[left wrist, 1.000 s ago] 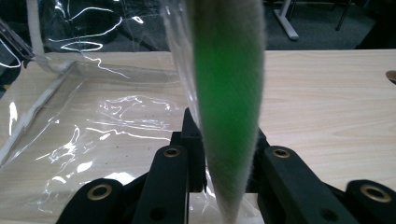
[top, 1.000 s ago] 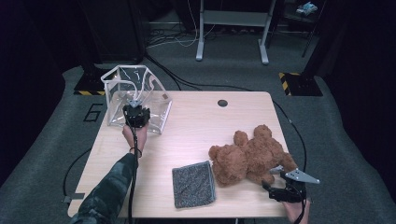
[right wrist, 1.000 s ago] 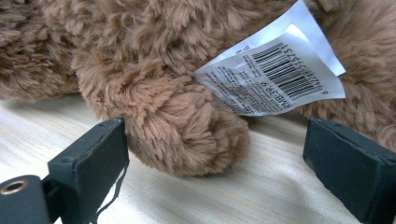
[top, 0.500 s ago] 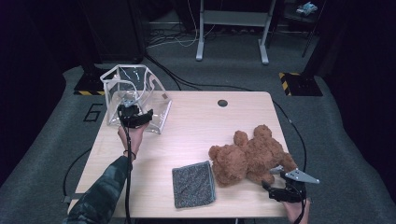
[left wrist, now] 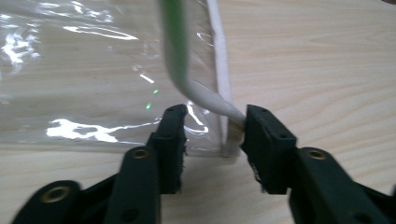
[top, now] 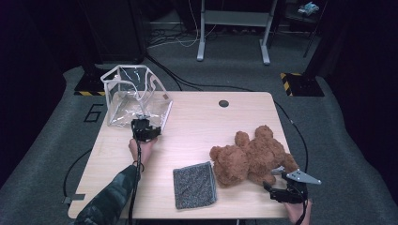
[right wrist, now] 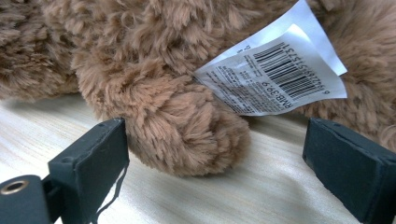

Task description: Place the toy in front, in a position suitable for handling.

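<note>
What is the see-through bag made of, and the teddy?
The bag looks like clear, glossy soft plastic: the wood shows through it and light glints off its creases; its white edging may be fabric tape. The teddy looks like brown curly plush, matte and fuzzy, with a printed tag, perhaps paper or cloth.

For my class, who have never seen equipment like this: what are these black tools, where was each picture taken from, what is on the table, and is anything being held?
A person holds hand-operated tongs in each hand. One camera looks down from above; the others ride on each tool, looking along its jaws.

On the wooden table lie a clear plastic bag, a grey cloth and a brown teddy bear.

The left tongs have just been closing around the bag's white-edged corner and strap; one jaw touches the strap, but a firm grip isn't clear. The right tongs stand open around the bear's paw, beside its label, holding nothing.
</note>
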Demonstrator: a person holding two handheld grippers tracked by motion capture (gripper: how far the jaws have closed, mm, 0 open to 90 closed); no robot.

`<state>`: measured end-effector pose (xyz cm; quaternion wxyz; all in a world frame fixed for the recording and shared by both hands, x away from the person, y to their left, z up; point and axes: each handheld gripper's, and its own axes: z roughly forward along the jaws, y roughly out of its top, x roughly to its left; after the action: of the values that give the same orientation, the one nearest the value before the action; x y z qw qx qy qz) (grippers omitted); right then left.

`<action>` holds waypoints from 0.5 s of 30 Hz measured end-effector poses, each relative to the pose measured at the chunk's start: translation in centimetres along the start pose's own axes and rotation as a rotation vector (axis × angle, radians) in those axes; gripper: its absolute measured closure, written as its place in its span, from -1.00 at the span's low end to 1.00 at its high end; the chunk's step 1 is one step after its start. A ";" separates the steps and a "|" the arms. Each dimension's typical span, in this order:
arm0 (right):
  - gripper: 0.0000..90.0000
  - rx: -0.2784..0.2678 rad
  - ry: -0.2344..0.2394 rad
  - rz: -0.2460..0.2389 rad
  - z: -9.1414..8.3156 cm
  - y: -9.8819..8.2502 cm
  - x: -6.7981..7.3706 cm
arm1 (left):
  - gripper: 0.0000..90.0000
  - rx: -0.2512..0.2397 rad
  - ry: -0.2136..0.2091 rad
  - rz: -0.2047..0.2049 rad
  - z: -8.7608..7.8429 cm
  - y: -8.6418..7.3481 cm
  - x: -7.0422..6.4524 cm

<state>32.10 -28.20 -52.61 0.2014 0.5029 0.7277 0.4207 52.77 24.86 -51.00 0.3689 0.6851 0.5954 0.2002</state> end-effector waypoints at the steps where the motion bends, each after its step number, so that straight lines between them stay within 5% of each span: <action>1: -0.86 0.000 0.000 0.000 0.0 0.0 0.0 | 0.42 0.000 0.000 0.000 0.0 0.0 0.0; 3: -0.86 -0.001 0.002 0.001 0.0 0.0 0.0 | 0.48 -0.014 0.022 0.025 0.7 0.0 -0.7; 13: -0.86 -0.002 0.000 0.003 0.0 0.0 0.0 | 0.52 0.002 0.022 -0.028 2.2 1.7 0.0; 15: -0.86 -0.001 0.001 0.002 0.0 0.0 0.0 | 0.52 -0.010 0.043 -0.001 2.4 1.8 -0.2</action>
<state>32.12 -28.23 -52.61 0.2008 0.5034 0.7269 0.4218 55.65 23.94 -51.18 0.3593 0.6784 0.6028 0.2176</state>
